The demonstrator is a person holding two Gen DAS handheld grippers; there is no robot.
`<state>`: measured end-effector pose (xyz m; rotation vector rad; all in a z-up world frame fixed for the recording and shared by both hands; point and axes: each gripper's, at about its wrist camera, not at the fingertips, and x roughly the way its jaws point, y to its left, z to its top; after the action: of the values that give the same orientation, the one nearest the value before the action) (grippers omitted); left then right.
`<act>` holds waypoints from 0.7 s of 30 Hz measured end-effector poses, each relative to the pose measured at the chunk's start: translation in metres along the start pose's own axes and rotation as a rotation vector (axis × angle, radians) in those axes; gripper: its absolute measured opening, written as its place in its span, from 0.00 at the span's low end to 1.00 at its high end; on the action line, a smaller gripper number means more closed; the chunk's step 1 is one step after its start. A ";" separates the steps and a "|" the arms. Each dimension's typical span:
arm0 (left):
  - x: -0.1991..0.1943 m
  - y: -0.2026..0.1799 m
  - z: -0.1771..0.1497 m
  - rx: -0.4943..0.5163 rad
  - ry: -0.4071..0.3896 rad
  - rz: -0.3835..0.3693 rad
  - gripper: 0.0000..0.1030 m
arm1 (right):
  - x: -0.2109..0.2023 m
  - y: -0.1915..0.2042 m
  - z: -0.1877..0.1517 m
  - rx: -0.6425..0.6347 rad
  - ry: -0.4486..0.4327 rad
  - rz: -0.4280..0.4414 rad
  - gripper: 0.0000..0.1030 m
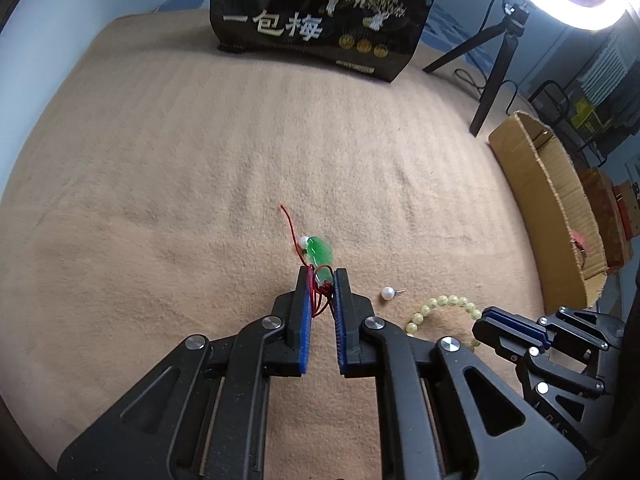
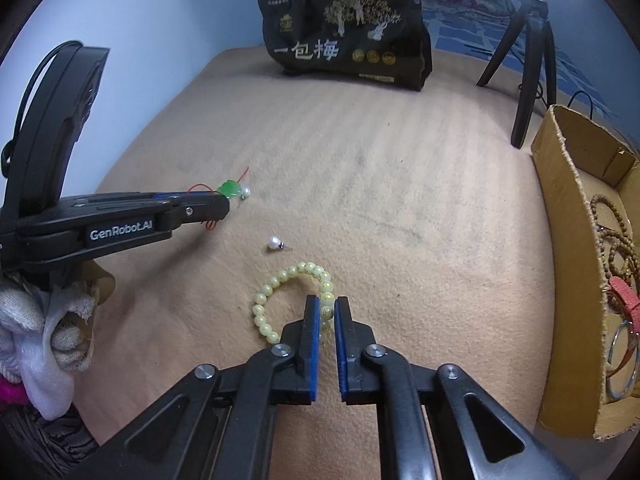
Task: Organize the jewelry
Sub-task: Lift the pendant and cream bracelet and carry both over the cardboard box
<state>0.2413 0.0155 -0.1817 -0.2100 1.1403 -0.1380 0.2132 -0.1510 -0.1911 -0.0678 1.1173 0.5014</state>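
Jewelry lies on a tan blanket-covered surface, and I have a piece in each hand. My left hand-held gripper is pinched narrow on the red cord of a green pendant, which sticks out past the fingertips with a small white bead at its far end. Its long axis runs straight ahead along the fingers, away from me. My right hand-held gripper is clamped on one bead of a pale yellow bead bracelet, whose loop curves off to the left on the blanket. A loose pearl earring rests between the two pieces, its pin pointing right. I judge this the pick-up step. Next, both pieces need lifting clear and carrying to the cardboard box on the right, which already holds other jewelry.
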 end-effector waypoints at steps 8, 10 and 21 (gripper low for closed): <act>-0.027 0.001 0.001 -0.013 -0.046 -0.036 0.08 | -0.027 0.004 0.001 0.003 -0.053 0.006 0.04; -0.033 -0.002 0.002 -0.014 -0.058 -0.042 0.08 | -0.036 0.005 0.003 0.000 -0.073 0.002 0.04; -0.066 -0.021 0.001 0.016 -0.131 -0.080 0.08 | -0.093 -0.005 0.011 0.017 -0.193 -0.036 0.04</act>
<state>0.2152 0.0092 -0.1178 -0.2471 1.0010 -0.2018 0.1935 -0.1846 -0.1062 -0.0238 0.9298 0.4560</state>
